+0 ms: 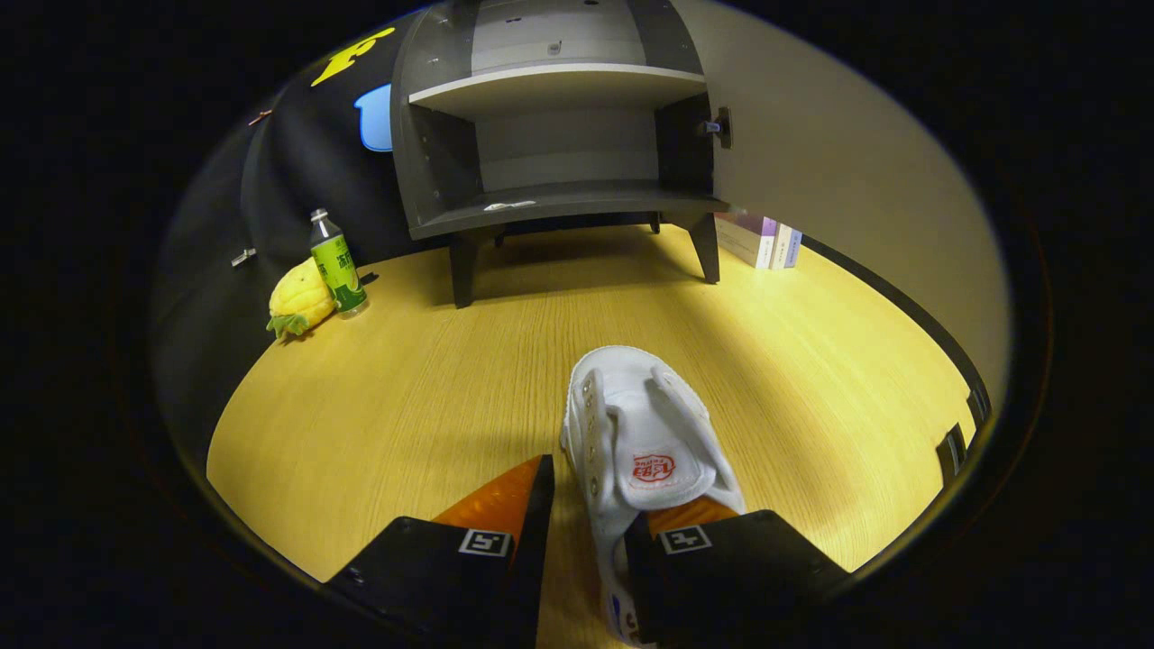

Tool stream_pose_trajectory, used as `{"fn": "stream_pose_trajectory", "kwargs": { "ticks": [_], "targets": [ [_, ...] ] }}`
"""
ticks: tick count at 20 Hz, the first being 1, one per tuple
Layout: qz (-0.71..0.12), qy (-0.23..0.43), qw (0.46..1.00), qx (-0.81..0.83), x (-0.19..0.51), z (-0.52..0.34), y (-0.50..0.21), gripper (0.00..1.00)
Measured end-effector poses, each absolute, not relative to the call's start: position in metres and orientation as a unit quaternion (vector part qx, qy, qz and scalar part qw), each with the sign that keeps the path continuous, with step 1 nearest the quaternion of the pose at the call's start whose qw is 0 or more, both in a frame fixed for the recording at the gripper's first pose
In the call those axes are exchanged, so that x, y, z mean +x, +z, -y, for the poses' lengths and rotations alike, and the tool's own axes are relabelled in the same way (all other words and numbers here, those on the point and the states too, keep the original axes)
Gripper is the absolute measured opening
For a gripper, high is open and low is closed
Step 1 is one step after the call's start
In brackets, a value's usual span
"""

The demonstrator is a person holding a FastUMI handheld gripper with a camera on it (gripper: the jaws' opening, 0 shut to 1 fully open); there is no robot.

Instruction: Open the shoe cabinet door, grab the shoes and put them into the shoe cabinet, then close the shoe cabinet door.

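One white shoe (pixel 642 433) lies on the yellow wood-grain table (pixel 406 406), toe pointing toward twelve o'clock, at the cabinet. Its tongue, with a red emblem, stands up over the opening. The gripper (pixel 590 505) has its fingers spread apart around the shoe's left side wall: the left finger (pixel 505 505) sits on the outside of the shoe at about seven o'clock from it, with a strip of bare table between pad and canvas, while the right finger (pixel 685 518) reaches into the shoe's opening under the tongue. Whether the right finger presses on the canvas I cannot tell; the left one does not touch it, so nothing is pinched.

Beyond the shoe, at twelve o'clock, stands the grey shoe cabinet (pixel 550 135) on short dark legs. Its door (pixel 811 162) is swung open to the right, showing a pale inner face at about two o'clock, with a small knob (pixel 718 127) at the cabinet's right edge. Inside are a white-edged upper shelf and a lower floor, both bare apart from a small pale patch on the lower one.

At ten o'clock from the shoe, near the dark cloth wall, a green-labelled bottle (pixel 336 263) stands upright, touching a yellow pineapple toy (pixel 300 298) lying just beside it. Some books (pixel 766 240) stand behind the cabinet's right front leg, at one o'clock.
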State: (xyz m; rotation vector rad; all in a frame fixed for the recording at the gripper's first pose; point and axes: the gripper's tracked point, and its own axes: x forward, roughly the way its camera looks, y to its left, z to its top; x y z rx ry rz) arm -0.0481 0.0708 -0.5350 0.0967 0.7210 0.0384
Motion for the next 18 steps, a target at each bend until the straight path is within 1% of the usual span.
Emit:
{"fn": "stream_pose_trajectory", "kwargs": {
  "ticks": [2,3,4,9,12,15,18],
  "targets": [
    [-0.338,0.025,0.939,0.046,-0.036,-0.071,-0.546,0.16],
    [-0.336,0.04,0.94,0.05,-0.036,-0.075,-0.548,0.16],
    [-0.326,0.043,0.943,0.051,-0.036,-0.074,-0.545,0.08],
    [-0.319,0.059,0.945,0.037,-0.034,-0.071,-0.536,0.06],
    [-0.318,0.069,0.944,0.052,-0.038,-0.071,-0.51,0.06],
    [-0.302,0.081,0.948,0.057,-0.038,-0.07,-0.462,0.06],
    [-0.274,0.094,0.956,0.056,-0.029,-0.069,-0.395,0.06]
  ]
}}
